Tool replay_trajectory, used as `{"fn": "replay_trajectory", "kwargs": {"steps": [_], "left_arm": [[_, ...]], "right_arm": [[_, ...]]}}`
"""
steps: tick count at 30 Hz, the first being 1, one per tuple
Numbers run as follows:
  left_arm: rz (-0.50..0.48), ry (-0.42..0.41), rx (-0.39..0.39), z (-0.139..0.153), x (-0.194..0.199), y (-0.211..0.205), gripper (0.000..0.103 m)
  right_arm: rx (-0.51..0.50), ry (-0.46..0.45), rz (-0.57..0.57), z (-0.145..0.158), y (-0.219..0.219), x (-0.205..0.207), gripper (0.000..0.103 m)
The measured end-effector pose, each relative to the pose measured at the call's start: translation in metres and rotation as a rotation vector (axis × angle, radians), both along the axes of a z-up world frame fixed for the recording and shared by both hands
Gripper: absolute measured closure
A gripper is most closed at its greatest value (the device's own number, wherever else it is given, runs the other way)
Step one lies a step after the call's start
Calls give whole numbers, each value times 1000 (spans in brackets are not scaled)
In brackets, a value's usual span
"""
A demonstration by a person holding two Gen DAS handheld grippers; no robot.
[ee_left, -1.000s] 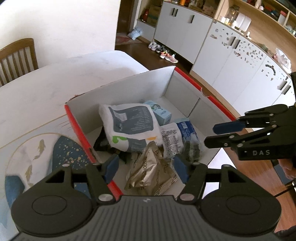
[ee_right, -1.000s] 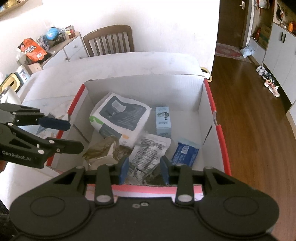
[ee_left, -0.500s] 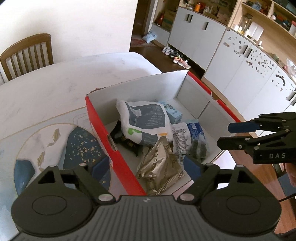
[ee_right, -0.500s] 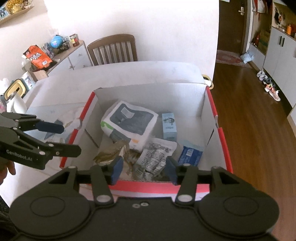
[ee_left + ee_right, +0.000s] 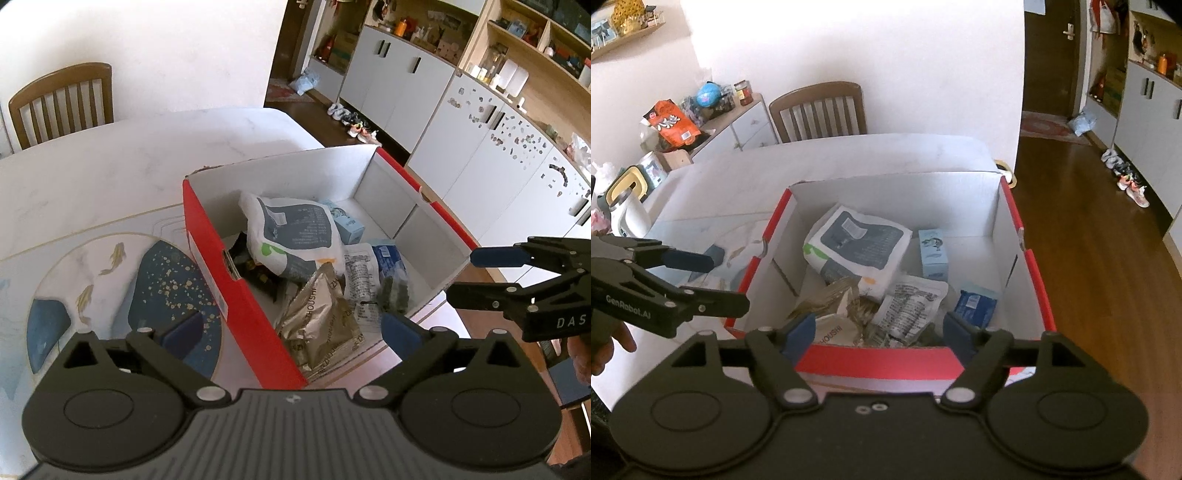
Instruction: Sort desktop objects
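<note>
left tongs (image 5: 291,328) spread, just opened, empty | right tongs (image 5: 877,330) likewise | box (image 5: 886,360) wall between

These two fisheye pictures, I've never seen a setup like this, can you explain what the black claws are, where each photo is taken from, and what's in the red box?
No robot here: a person holds a hand-operated two-finger gripper in each hand, each carrying a camera looking along its fingers. One picture comes from the left gripper, the other from the right gripper; each also shows the other at its edge. Both have just been opening and hold nothing. On the white table stands a red cardboard box holding a large white and grey bag, a gold foil packet, a printed white pouch, a light blue carton and a blue pack. A patterned mat lies beside it.
</note>
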State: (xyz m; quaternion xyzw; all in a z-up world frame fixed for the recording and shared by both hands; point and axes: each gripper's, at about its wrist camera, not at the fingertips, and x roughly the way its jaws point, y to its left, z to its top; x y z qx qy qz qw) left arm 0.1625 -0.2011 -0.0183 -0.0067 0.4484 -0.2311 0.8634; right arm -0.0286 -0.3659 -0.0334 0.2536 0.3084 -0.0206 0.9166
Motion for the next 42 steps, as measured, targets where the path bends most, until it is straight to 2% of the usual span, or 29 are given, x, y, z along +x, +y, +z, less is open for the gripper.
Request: {"fn": "replay_trajectory", "kwargs": {"steps": [22, 42], "left_arm": [[-9, -91, 29, 14, -22, 1, 0], [-28, -91, 19, 12, -24, 1, 0]], "right_arm": [[-4, -10, -12, -1, 13, -6, 26], [-2, -10, -19, -1, 19, -8, 26]]}}
